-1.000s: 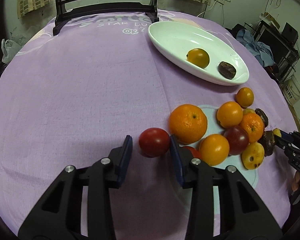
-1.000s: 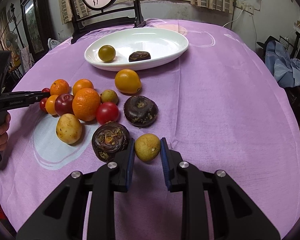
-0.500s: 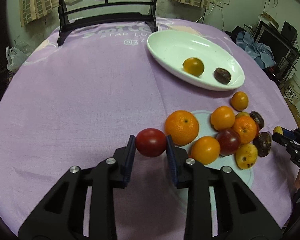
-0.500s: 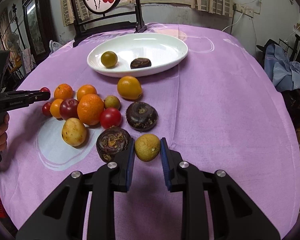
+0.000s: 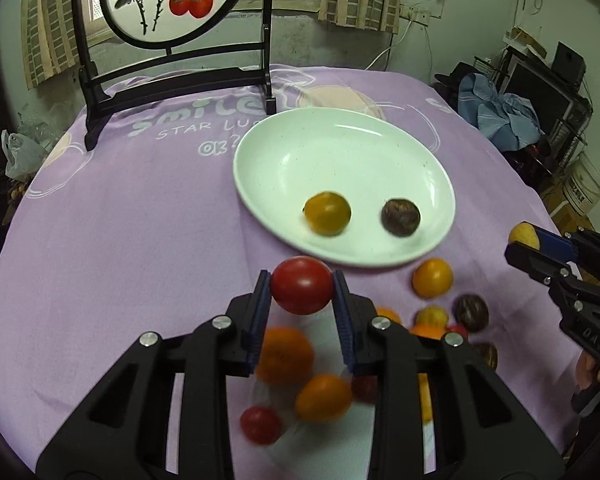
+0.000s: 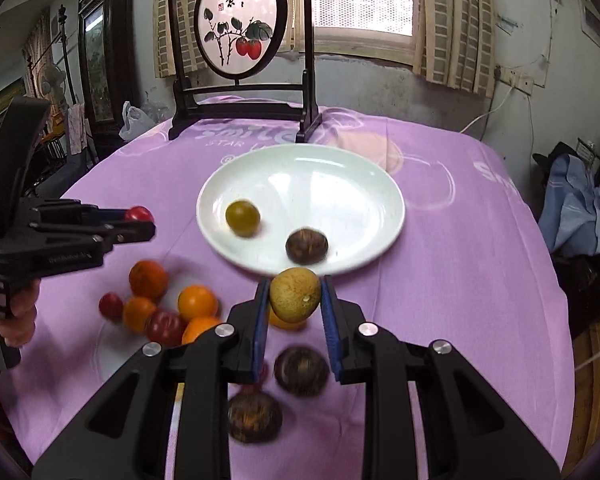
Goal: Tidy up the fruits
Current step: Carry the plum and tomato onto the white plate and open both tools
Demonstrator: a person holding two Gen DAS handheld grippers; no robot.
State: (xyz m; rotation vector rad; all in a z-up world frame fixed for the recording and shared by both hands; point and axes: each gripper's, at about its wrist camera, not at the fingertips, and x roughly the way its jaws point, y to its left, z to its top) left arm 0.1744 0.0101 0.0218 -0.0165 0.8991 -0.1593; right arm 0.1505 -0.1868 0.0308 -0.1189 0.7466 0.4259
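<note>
Fruits are lying in two groups: a yellow-orange fruit (image 5: 327,213) and a dark brown fruit (image 5: 400,217) are already sitting in the white plate (image 5: 284,148), while a loose pile (image 6: 168,312) of orange, red and dark pieces is waiting on the purple tablecloth (image 5: 140,208), at about seven o'clock from the plate in the right wrist view.

Both claws are carrying loads above the cloth. The left gripper (image 5: 301,292) is clamping a red tomato (image 5: 302,285), its blue pads pressing on either side, and is hanging just short of the plate's six o'clock rim. The right gripper (image 6: 294,296) is pinching a yellow-green fruit (image 6: 295,294) the same way, also at the plate's near edge.

By my reading, the job is only getting started: two pieces are placed, two are travelling, and roughly ten are remaining on the cloth. Blur is making an exact count of the pile impossible.
</note>
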